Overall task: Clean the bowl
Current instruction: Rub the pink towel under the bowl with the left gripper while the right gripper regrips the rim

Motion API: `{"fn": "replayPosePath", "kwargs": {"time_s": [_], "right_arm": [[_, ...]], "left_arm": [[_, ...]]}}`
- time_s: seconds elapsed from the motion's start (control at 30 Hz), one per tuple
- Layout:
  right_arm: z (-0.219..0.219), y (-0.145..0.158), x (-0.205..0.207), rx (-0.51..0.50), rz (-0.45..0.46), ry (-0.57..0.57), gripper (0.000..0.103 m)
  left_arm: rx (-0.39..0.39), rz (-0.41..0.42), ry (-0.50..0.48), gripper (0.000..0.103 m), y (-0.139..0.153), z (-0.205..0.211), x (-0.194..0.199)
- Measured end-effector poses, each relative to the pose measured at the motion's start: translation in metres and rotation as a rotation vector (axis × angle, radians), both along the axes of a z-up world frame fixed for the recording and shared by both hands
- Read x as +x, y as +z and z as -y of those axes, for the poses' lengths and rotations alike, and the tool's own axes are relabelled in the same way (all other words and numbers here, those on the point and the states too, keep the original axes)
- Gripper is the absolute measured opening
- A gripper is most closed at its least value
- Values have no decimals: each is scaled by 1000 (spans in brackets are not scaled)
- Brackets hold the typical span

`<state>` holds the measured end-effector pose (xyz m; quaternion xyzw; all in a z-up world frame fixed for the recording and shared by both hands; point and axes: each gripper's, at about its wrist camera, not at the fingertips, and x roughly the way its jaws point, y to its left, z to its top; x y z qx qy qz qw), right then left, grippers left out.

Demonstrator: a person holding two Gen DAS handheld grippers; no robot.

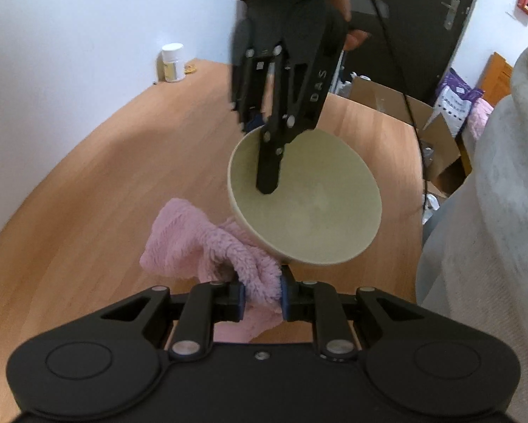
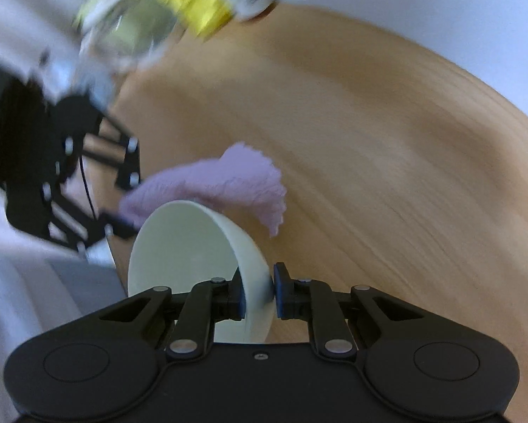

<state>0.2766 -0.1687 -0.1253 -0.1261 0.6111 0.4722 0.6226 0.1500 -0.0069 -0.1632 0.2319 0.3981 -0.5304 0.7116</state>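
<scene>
left gripper (image 1: 262, 290): clamped on pink cloth (image 1: 207, 243), just beside bowl
right gripper (image 2: 258, 294): pinching bowl (image 1: 306, 201) rim, one finger inside
bowl: tilted, off the table (image 1: 87, 183)

the right wrist view is smeared with motion blur: at 11 o'clock a container with a yellow band (image 2: 189, 10) is a streak, its label unreadable and its top cut off by the picture's edge. the counter (image 2: 387, 162) grain runs into soft lines. the left tongs (image 2: 131, 220) at 9 o'clock are blurred, their tips buried in the pink cloth (image 2: 228, 187). the near rim of the bowl (image 2: 193, 253) is hidden behind the right tongs (image 2: 258, 296).

in the left wrist view, one finger (image 1: 269, 172) lies inside the bowl (image 1: 320, 218); the other is hidden behind it. the cloth (image 1: 200, 246) runs partly under the bowl. the white jar (image 1: 173, 61) at 11 o'clock is too small to read.
</scene>
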Motion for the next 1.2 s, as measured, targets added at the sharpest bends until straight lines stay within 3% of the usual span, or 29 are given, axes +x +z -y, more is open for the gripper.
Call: {"fn": "replayPosePath", "kwargs": {"time_s": [0.17,0.33,0.6,0.97,1.07,1.2], "right_arm": [[-28,-12,1,-73,56,136,18],[-37,-17,-2,-107,84,189,19],[-33,-23,6,-107,75,189,22],[-21,-24,3,-117,113,120,27],[-6,-15,4,-108,131,30,28],[19,0,-2,-102,159,-98,46]], "left_arm": [[-2,-13,3,17,-10,8,2],[1,-22,20,17,-17,9,1],[-17,-49,92,17,-22,4,5],[-30,-55,132,17,-22,6,7],[-28,-48,126,18,-22,6,8],[-24,-39,119,18,-21,7,9]]}}
